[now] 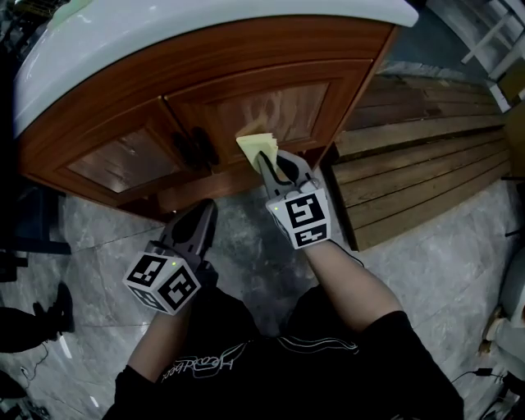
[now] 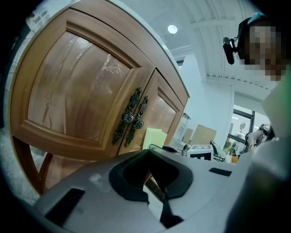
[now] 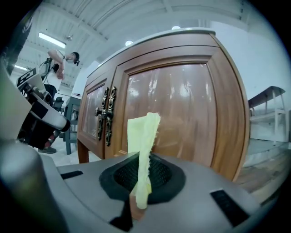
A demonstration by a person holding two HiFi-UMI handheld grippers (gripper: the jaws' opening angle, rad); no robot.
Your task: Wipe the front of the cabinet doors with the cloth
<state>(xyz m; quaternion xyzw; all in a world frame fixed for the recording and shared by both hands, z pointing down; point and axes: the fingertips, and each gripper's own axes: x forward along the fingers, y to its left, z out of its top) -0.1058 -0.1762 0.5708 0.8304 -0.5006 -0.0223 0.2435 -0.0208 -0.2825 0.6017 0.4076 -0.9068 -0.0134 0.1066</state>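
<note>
The wooden cabinet has a left door (image 1: 123, 160) and a right door (image 1: 275, 111) with dark ornate handles (image 1: 197, 148) where they meet. My right gripper (image 1: 271, 164) is shut on a folded yellow cloth (image 1: 257, 146), which stands upright from the jaws (image 3: 143, 136). The cloth is at the right door's lower left corner, just right of the handles (image 3: 105, 113); contact with the wood cannot be told. My left gripper (image 1: 201, 215) is lower and to the left, shut with nothing in it, aimed at the cabinet's base. In the left gripper view the cloth (image 2: 153, 138) shows beside the handles (image 2: 132, 116).
A white countertop (image 1: 205, 25) overhangs the doors. Wooden slat decking (image 1: 426, 164) lies to the cabinet's right, on a grey marble floor (image 1: 238, 254). A dark shoe (image 1: 49, 312) is at the far left. Another person (image 3: 61, 68) stands far off.
</note>
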